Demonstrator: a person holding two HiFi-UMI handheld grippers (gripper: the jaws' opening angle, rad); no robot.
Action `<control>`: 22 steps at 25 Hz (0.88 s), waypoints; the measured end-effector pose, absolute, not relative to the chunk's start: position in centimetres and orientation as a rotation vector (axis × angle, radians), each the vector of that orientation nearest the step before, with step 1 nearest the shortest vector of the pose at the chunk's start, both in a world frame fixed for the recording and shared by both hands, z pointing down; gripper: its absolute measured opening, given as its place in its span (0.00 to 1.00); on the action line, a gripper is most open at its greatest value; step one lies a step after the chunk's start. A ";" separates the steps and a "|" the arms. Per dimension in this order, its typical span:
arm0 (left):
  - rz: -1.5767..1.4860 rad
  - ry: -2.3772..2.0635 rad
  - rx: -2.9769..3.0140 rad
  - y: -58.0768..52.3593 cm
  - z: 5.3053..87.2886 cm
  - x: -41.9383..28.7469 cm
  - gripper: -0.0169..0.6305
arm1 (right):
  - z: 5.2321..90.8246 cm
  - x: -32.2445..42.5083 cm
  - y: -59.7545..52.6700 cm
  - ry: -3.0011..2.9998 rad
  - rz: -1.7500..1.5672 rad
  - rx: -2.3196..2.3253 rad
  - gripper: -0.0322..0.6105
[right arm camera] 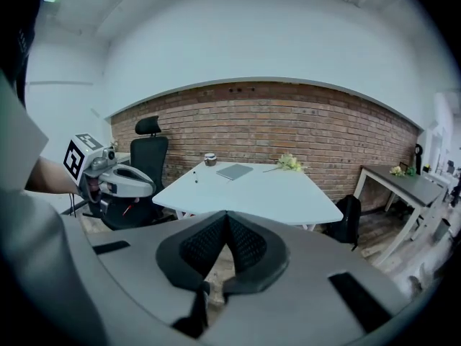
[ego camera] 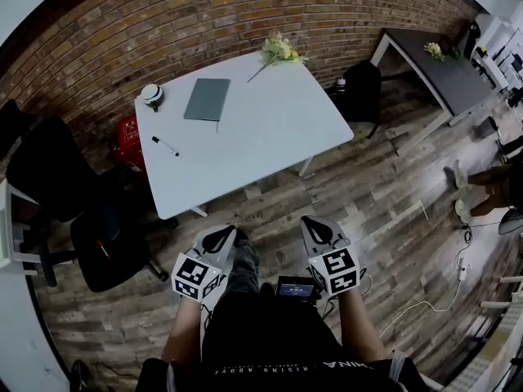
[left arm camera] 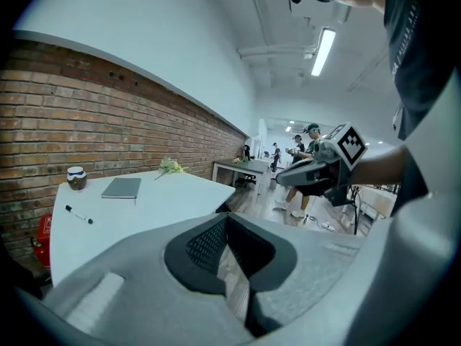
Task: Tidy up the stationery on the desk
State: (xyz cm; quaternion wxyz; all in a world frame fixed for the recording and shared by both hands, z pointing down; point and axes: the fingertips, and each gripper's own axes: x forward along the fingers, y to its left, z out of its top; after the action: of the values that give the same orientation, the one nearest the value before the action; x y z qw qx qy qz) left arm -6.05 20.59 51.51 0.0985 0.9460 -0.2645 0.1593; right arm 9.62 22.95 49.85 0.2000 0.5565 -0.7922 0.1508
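One notebook [ego camera: 207, 99]; one pen [ego camera: 165, 145] — one flower sprig [ego camera: 278, 51].

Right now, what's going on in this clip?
A person stands back from the white desk, holding the left gripper and the right gripper out in front, both shut and empty. Nothing is being handled yet. A grey notebook, a pen, a small round pot and a sprig of flowers lie untouched on the desk.

One notebook [ego camera: 207, 99], one pen [ego camera: 165, 145] (one cup [ego camera: 152, 95])
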 end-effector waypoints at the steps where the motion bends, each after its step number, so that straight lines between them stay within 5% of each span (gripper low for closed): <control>1: 0.471 -0.777 2.802 19.3 51.6 -5.8 0.04 | 49.9 9.8 21.9 -2.214 0.431 1.563 0.06; 22: 0.506 -0.727 2.792 -4.7 50.4 -7.5 0.05 | 49.4 5.2 -4.2 -2.259 0.505 1.458 0.06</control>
State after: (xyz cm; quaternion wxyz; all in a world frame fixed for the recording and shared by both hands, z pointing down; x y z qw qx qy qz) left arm -7.46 -4.68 50.43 0.1063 0.9478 -0.2467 0.1717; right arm 5.20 -4.17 49.37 0.2017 0.5222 -0.8087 0.1806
